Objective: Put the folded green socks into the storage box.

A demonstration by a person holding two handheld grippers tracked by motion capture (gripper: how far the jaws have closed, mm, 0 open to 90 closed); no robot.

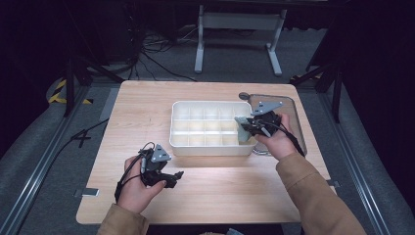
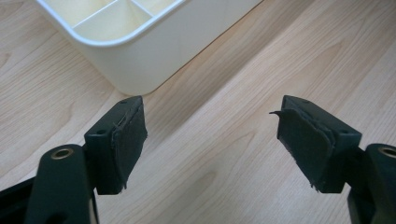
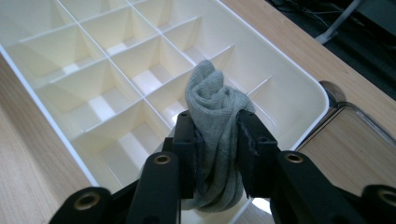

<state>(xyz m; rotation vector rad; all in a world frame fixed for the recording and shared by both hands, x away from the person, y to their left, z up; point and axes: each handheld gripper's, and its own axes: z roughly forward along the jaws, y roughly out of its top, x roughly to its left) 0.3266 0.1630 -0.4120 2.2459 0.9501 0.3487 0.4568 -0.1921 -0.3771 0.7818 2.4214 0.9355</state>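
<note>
At about 7 o'clock on the counter [image 1: 205, 196], the left gripper [image 1: 171, 177] hovers low over bare wood, its jaws spread wide with nothing between them. It sits just off the near left corner of the tray [image 1: 182, 147], probably parked there so it stays clear of the work yet close enough to steady the tray if needed.

The tray, a white divided box of small compartments, lies at the counter's centre, long side toward the person.

At about 3 o'clock, the right gripper [image 1: 243, 125] is clenched on a rolled grey sock [image 3: 214, 100], the pads pinching the bundle at its middle so the roll does not come undone. The sock hangs over the tray's right end, above the compartments there and not yet down in one. I judge it is being lined up to drop into a cell.

A clear lid [image 1: 292, 110] lies just right of the tray, set aside so the cells stay open.
</note>
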